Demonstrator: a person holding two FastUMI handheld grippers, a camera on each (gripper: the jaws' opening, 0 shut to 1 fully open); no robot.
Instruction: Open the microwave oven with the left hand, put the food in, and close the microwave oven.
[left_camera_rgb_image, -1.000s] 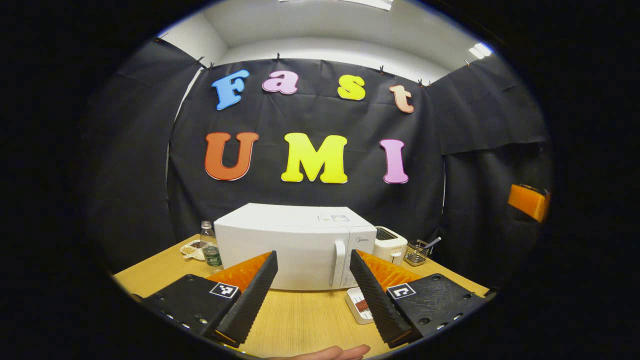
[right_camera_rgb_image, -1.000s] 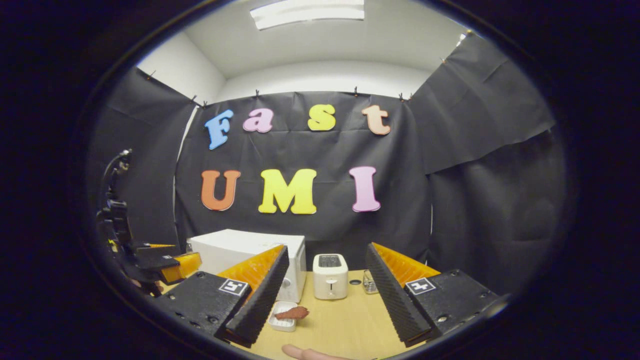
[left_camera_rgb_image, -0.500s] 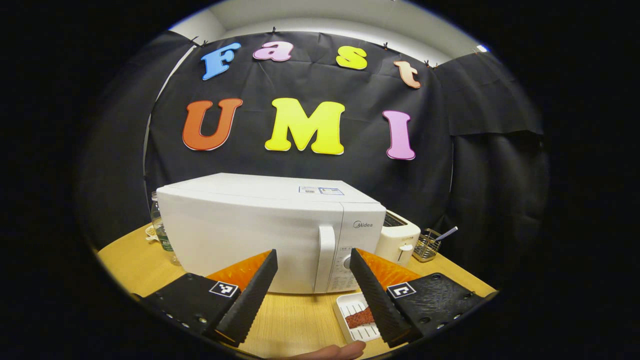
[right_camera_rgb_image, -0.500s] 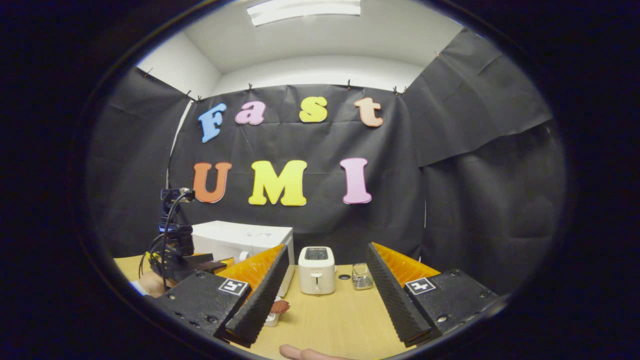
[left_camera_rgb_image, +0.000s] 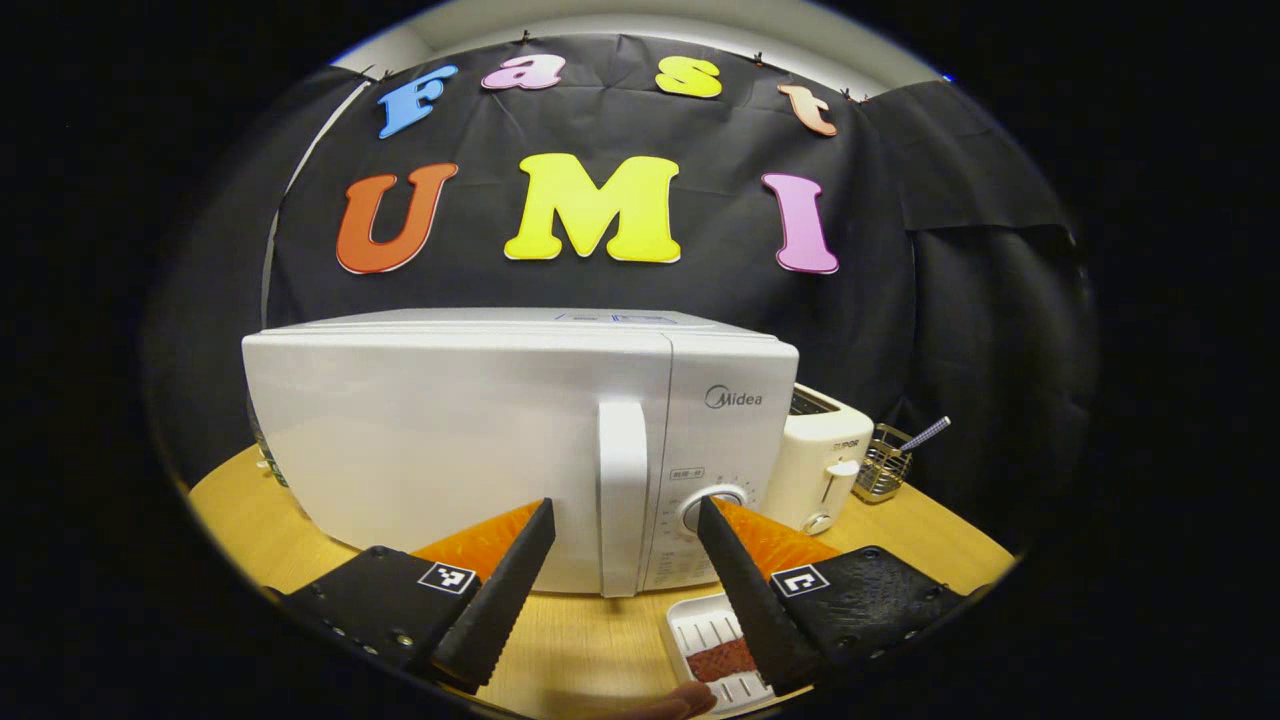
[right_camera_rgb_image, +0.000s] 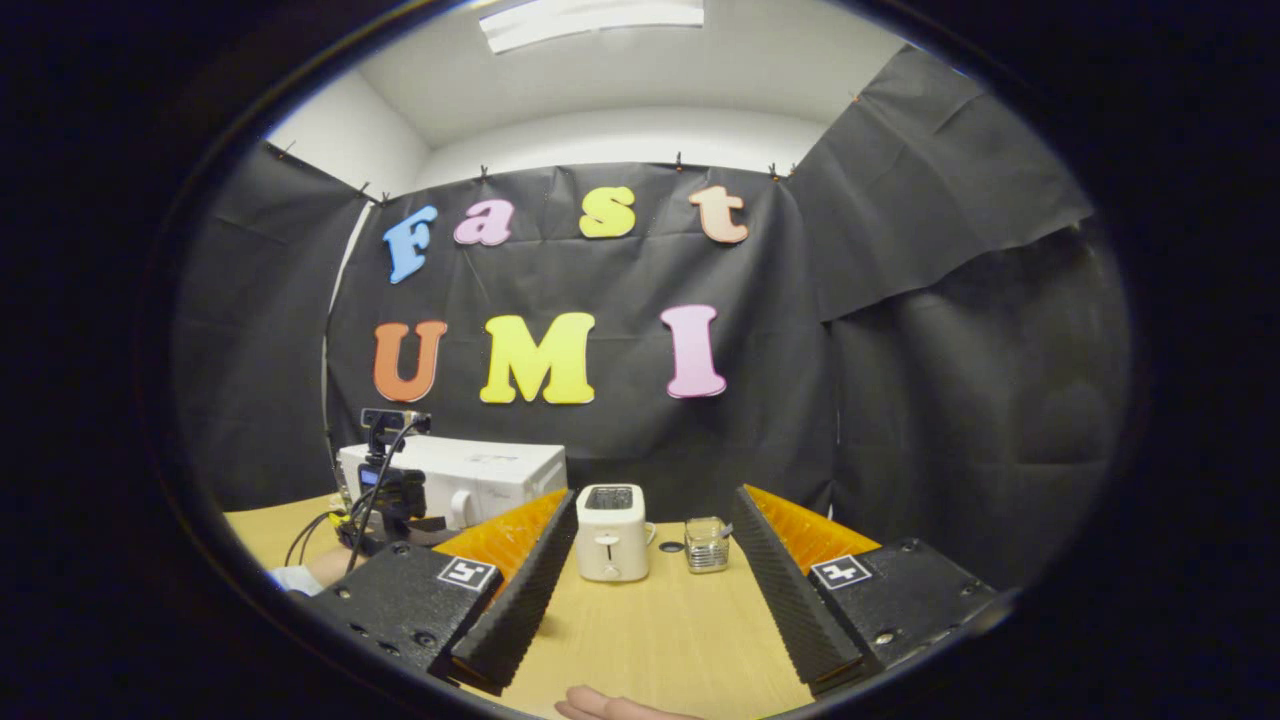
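Left tongs (left_camera_rgb_image: 622, 520) closing in on the microwave (left_camera_rgb_image: 520, 440), which is now looming far larger than a second ago.

In the left gripper view, the left tongs are gaping wide and holding nothing, framing the upright door handle (left_camera_rgb_image: 622, 495); the door is staying shut, so the opening step is just starting, and the next move likely calls for pinching that handle and pulling. One tray (left_camera_rgb_image: 722, 650) of food (left_camera_rgb_image: 725, 662) is sitting on the desk (left_camera_rgb_image: 580, 650) before the microwave, beside one toaster (left_camera_rgb_image: 822, 455). In the right gripper view, the right tongs (right_camera_rgb_image: 652, 545) are hanging wide open and empty, facing one toaster (right_camera_rgb_image: 611, 532) and one small jar (right_camera_rgb_image: 706, 544).
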